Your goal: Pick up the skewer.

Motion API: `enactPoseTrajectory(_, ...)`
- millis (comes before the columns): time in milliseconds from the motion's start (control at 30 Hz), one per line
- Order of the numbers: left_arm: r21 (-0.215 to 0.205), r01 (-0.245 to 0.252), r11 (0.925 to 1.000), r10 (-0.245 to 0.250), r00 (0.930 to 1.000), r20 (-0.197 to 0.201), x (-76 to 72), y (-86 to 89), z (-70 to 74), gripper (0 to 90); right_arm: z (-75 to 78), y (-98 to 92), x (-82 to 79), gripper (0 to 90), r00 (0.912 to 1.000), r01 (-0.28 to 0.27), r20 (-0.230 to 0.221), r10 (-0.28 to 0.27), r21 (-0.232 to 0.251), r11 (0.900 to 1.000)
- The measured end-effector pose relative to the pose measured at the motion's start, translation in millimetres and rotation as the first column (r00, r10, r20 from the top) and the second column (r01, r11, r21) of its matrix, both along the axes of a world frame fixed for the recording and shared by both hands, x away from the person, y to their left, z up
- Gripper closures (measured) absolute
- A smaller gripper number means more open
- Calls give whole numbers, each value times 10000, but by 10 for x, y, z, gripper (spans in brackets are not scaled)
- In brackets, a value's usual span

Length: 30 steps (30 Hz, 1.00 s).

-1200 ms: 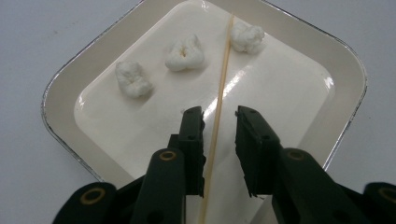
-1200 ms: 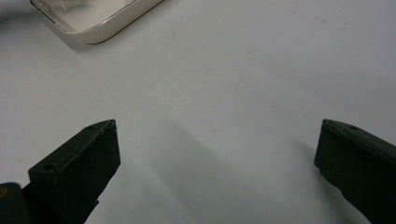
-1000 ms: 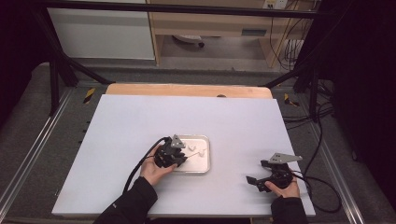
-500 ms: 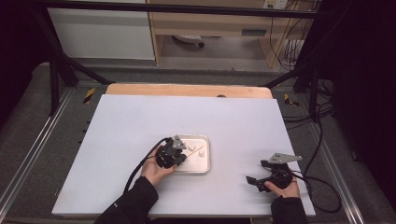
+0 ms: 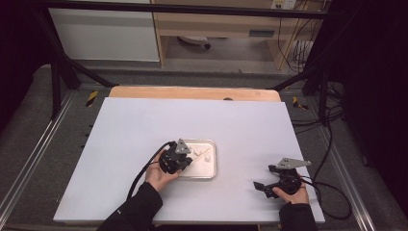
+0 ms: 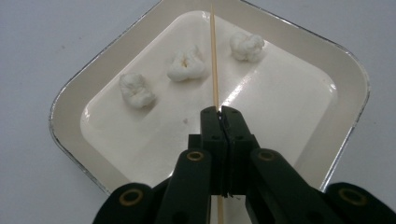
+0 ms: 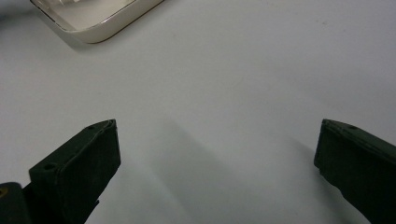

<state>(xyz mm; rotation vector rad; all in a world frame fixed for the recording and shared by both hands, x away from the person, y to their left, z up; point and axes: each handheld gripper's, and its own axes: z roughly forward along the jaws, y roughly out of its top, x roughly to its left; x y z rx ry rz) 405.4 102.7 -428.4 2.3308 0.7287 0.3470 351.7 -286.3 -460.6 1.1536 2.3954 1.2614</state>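
- The white table [image 5: 144,125] lies bare to the far edge and down its left side.
- The tray [image 5: 211,166] near the front middle holds three white lumps [image 6: 187,65] and a thin wooden skewer [image 6: 214,56], with the left gripper [image 6: 221,111] over it.
- Bare table separates the tray from the right gripper [image 5: 262,185].

Counting 3 white puffy pcs [image 6: 187,64] lying in 1 tray [image 6: 345,79], w/ 1 thin wooden skewer [image 6: 214,56], 2 grippers, left [image 6: 220,111] & right [image 7: 215,154], all sitting on 1 table [image 5: 250,120].
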Motion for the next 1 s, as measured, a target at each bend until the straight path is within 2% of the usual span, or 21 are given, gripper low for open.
enactPoseTrajectory(267,-266,171,9995,-176,9997,-179,-77,128,123,887,64,98,-2,7,9990,-189,402,206,-438,9989)
enactPoseTrajectory(333,-286,227,9993,-233,9995,-224,-106,160,150,887,115,177,-12,7,9974,-191,678,247,-824,9964)
enactPoseTrajectory(467,-321,333,9989,-341,9991,-249,-166,205,203,886,160,258,-17,8,9949,-375,896,466,-1002,9943)
enactPoseTrajectory(500,-326,370,9988,-378,9989,-263,-183,213,221,887,187,320,-28,8,9925,-499,1043,635,-1281,9905)
enactPoseTrajectory(567,-330,421,9986,-431,9987,-283,-205,218,246,886,197,343,-28,8,9912,-543,1118,707,-1434,9882)
enactPoseTrajectory(633,-336,482,9983,-492,9983,-306,-230,213,273,886,229,416,-39,11,9868,-753,1287,985,-1738,9819)
enactPoseTrajectory(667,-303,528,9981,-538,9980,-327,-238,211,283,887,259,472,-50,17,9811,-914,1497,1230,-2023,9751)
enactPoseTrajectory(700,-299,554,9980,-564,9978,-336,-249,202,291,887,259,472,-50,17,9811,-914,1497,1230,-2023,9751)
enactPoseTrajectory(733,-253,607,9978,-616,9975,-359,-259,194,302,887,295,541,-70,21,9730,-1078,1731,1530,-2453,9634)
enactPoseTrajectory(767,-273,621,9977,-631,9973,-373,-269,180,307,887,295,541,-70,21,9730,-1078,1731,1530,-2453,9634)
enactPoseTrajectory(867,-218,755,9969,-763,9963,-389,-289,130,335,887,335,654,-110,32,9548,-1334,2141,2062,-3111,9410)
enactPoseTrajectory(967,-196,857,9961,-864,9954,-404,-304,78,363,887,358,725,-128,39,9452,-1458,2256,2359,-3547,9235)
enactPoseTrajectory(1000,-161,914,9957,-920,9949,-425,-311,58,373,886,369,747,-136,43,9392,-1493,2365,2489,-3716,9163)
